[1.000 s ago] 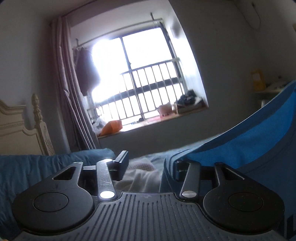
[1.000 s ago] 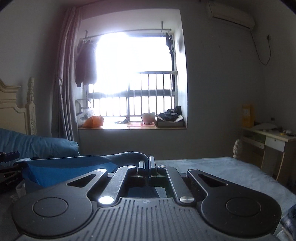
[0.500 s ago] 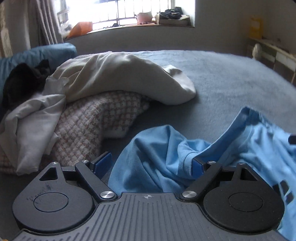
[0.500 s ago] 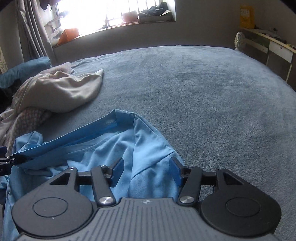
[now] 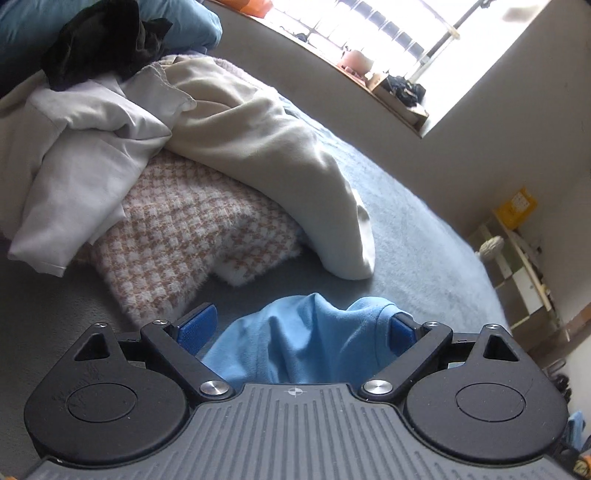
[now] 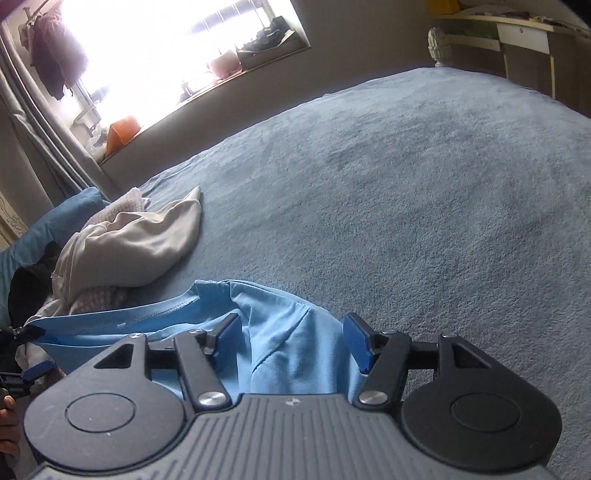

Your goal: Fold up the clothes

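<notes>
Now both tools stand open: a second ago the left tool (image 5: 303, 328) and right tool (image 6: 293, 341) held the blue shirt (image 6: 280, 347) aloft; it lies rumpled on the bed (image 6: 406, 166), low in both frames, released and ready for spreading or regripping.

Bed (image 6: 388, 177): wide, covered in grey-blue plush fabric, spreading ahead of both claws. Window (image 6: 159, 55): far ahead across the bed, barred, glaring white with daylight. Sill (image 5: 384, 88): holds a pink pot (image 5: 356, 59), an orange box (image 6: 123, 133) and a tray of dark items. Curtain (image 6: 40, 122): grey, hanging left of the window. Walls: plain grey. Desk (image 6: 517, 33): pale, ahead and right of the right claw. Yellow box (image 5: 517, 206): on shelving at the right wall. Blue pillow (image 6: 55, 225): far left.
</notes>
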Motion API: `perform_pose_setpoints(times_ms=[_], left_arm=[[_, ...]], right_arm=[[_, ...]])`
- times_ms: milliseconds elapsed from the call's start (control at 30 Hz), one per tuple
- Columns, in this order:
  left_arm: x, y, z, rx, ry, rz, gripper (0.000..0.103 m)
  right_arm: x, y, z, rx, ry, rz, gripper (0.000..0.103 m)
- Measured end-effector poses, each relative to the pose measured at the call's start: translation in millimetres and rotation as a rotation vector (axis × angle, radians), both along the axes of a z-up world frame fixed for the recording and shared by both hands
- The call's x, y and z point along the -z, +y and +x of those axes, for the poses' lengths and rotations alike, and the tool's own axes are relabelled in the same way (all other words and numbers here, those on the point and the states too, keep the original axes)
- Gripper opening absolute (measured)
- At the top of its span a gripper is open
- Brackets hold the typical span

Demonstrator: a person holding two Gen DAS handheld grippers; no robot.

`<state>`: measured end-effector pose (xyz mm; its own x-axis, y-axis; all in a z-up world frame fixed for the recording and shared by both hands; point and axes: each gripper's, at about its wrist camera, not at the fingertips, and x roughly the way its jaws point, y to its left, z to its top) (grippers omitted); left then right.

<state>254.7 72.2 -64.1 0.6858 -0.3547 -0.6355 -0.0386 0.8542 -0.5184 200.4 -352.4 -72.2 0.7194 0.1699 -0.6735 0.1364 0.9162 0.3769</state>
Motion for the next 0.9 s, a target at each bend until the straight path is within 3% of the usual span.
perform_pose_setpoints(times_ms=[100, 200, 300, 333, 600, 900], left_arm=[[0, -9, 5, 0.059, 0.054, 0.076, 0.094], [2, -29, 0, 0.169, 0.059, 0.228, 0.094], [2, -53, -19, 0.247, -0.008, 0.439, 0.094], [1, -56, -25, 0.264, -0.029, 0.462, 0.094], [-18, -30, -57, 0.277, -0.081, 0.157, 0.095], [-50, 43, -138, 0.229, -0.105, 0.132, 0.095]], right_arm=[[-4, 5, -2, -0.009, 0.002, 0.001, 0.064], [-9, 8, -5, -0.023, -0.005, 0.003, 0.064], [-11, 10, -9, -0.035, -0.001, 0.000, 0.065], [-12, 11, -11, -0.039, 0.001, -0.002, 0.065], [-15, -1, -33, -0.039, 0.018, 0.050, 0.065], [-5, -29, -114, -0.016, 0.064, 0.167, 0.065]])
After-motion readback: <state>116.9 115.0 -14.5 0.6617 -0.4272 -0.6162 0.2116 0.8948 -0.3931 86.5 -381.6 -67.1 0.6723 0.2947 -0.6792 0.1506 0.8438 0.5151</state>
